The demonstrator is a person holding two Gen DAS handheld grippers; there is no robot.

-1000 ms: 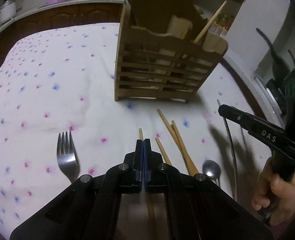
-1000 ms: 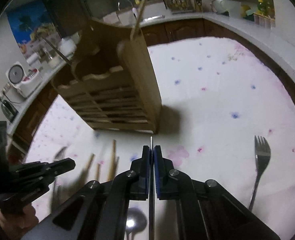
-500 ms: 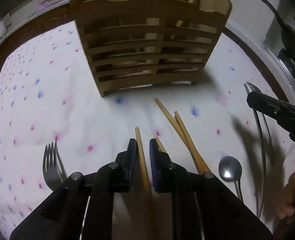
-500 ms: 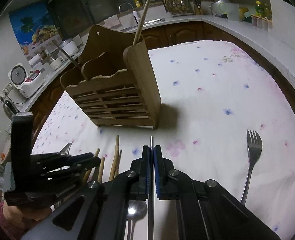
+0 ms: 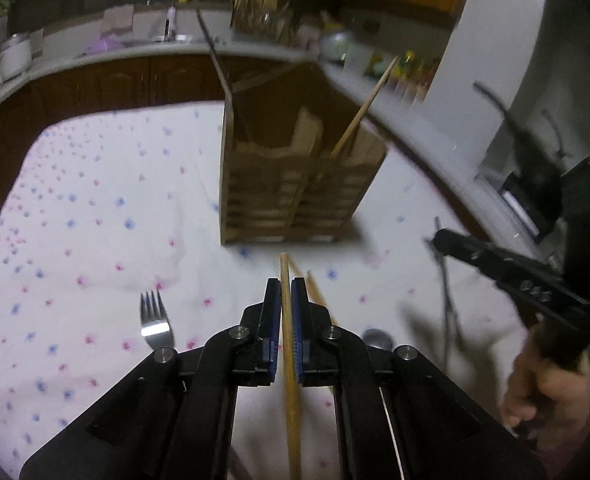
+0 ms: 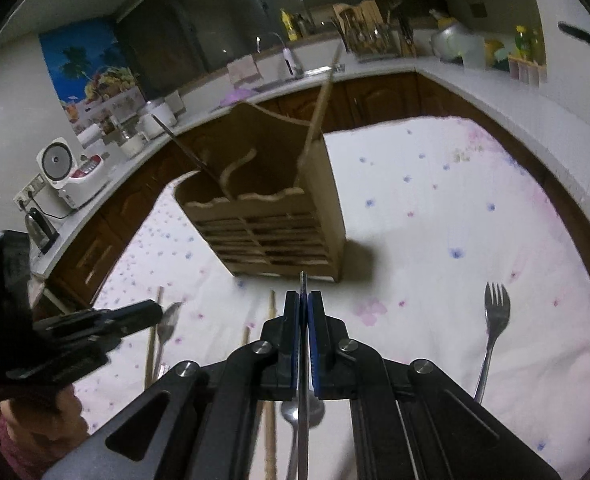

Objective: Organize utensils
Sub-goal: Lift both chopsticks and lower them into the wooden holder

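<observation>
Left wrist view shows you the table point(image 5: 75, 240) under its white cloth dotted with pink and blue flowers, reaching back to the dark cabinets along its far edge. Your wooden utensil caddy point(image 5: 291, 184) stands upright toward that far edge, slatted front facing you, with one chopstick point(image 5: 365, 108) leaning out of its right compartment and a dark thin handle point(image 5: 217, 64) rising from its left one. Your left gripper point(image 5: 286, 292) is closed to a narrow slit on a wooden chopstick point(image 5: 289, 360), which runs back between the blue pads and pokes out just past the tips, aimed at the caddy's base. More loose chopsticks point(image 5: 315, 292) lie on the cloth just right of those tips. Your right gripper point(image 6: 303, 300) is pinched nearly flat on a thin metal utensil handle point(image 6: 303, 360); which utensil it belongs to cannot be told. A fork point(image 5: 155, 320) lies near the front left of the cloth, tines away from you, a second fork point(image 6: 493, 328) lies toward the right edge, and a spoon point(image 6: 295, 412) rests under your right gripper.
</observation>
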